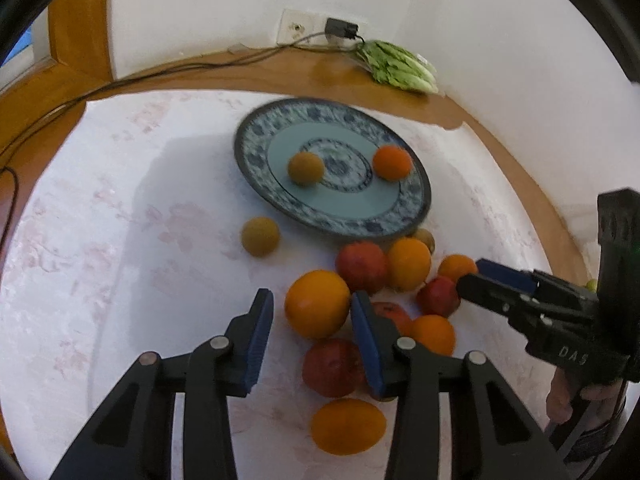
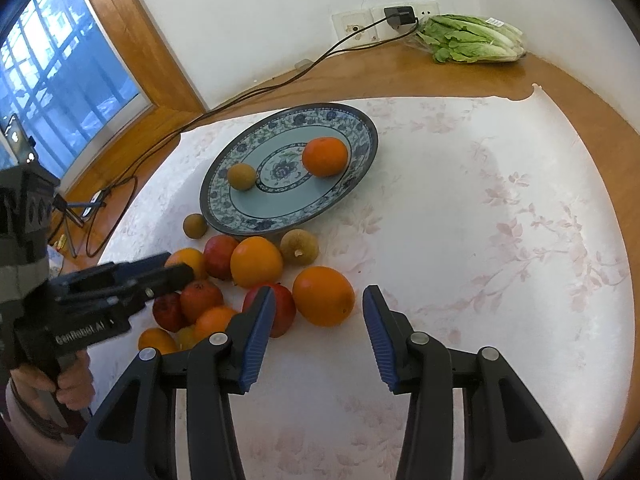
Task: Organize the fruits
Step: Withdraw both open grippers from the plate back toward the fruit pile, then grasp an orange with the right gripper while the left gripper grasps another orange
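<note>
Fingers of the left gripper (image 1: 312,344) and the right gripper (image 2: 318,336) each stand open, bracketing a large orange (image 1: 317,303) in the heap without pressing it; a careless close could send neighbours rolling. Beyond, the plate (image 2: 362,120) holds one orange (image 2: 325,156), one small brown fruit (image 2: 241,176).

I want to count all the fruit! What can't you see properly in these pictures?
- Fruit pile: left wrist view, the left gripper covers some; right wrist view, it hides others.
- Plate: left wrist view, blurred pattern.
- Yellow-green fruit: left wrist view, mostly behind the right gripper.
</note>
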